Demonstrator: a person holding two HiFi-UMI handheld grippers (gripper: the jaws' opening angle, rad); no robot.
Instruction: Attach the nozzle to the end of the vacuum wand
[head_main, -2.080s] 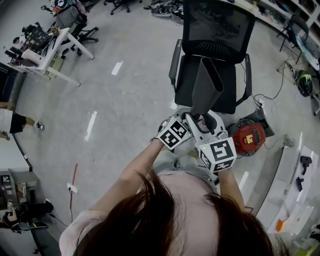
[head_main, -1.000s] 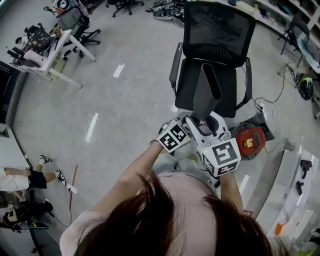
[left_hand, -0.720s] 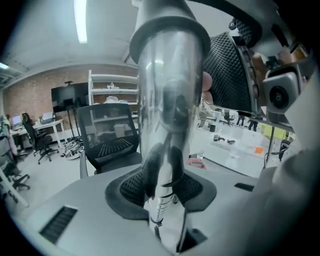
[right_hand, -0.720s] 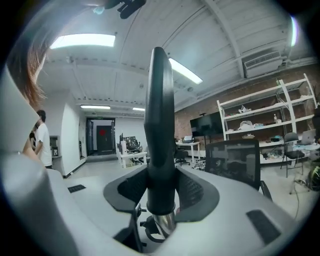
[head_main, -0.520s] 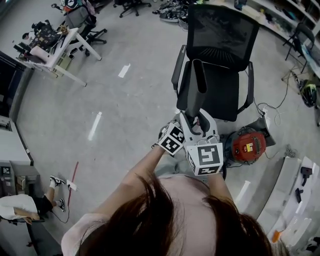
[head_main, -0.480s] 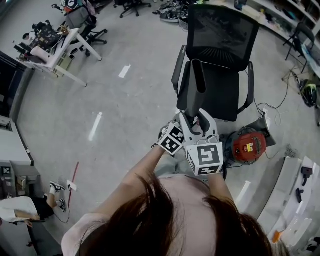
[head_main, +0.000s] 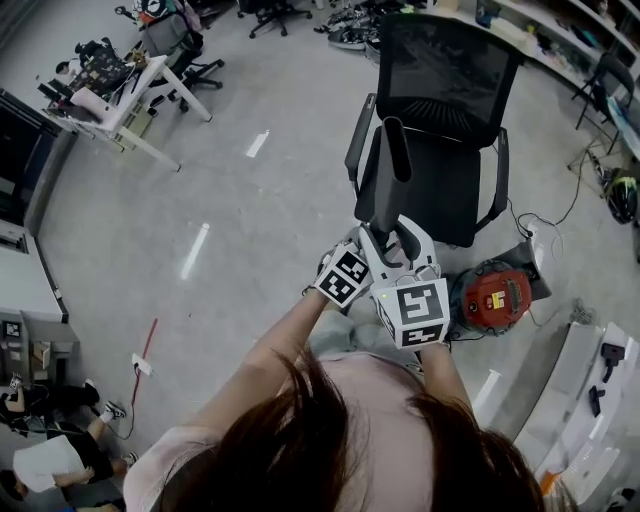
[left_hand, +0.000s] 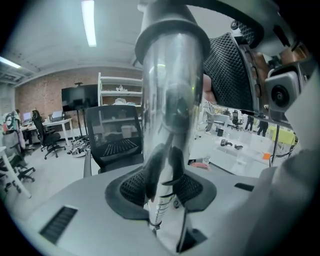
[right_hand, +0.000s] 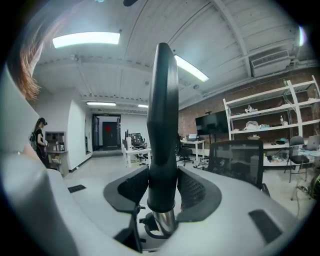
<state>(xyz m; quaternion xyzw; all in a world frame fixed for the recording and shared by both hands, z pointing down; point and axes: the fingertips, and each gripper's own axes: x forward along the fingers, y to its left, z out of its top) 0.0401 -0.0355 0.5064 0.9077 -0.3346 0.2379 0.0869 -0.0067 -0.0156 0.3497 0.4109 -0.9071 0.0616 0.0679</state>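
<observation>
The right gripper (right_hand: 162, 192) closes its fingers (right_hand: 130, 192) on the dark nozzle (right_hand: 162, 125), whose base sits over the chrome wand (left_hand: 170, 100). The left gripper (left_hand: 162, 187) clamps that wand. A black office chair (head_main: 440, 70) stands just behind, with a red vacuum canister (head_main: 495, 295) beside it.

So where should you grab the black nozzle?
Low down on the nozzle, at its thick round end just above the silver wand, squeezing from both sides. The top is thin and flat, so it could twist. The jaws of the right gripper hold it there.
</observation>
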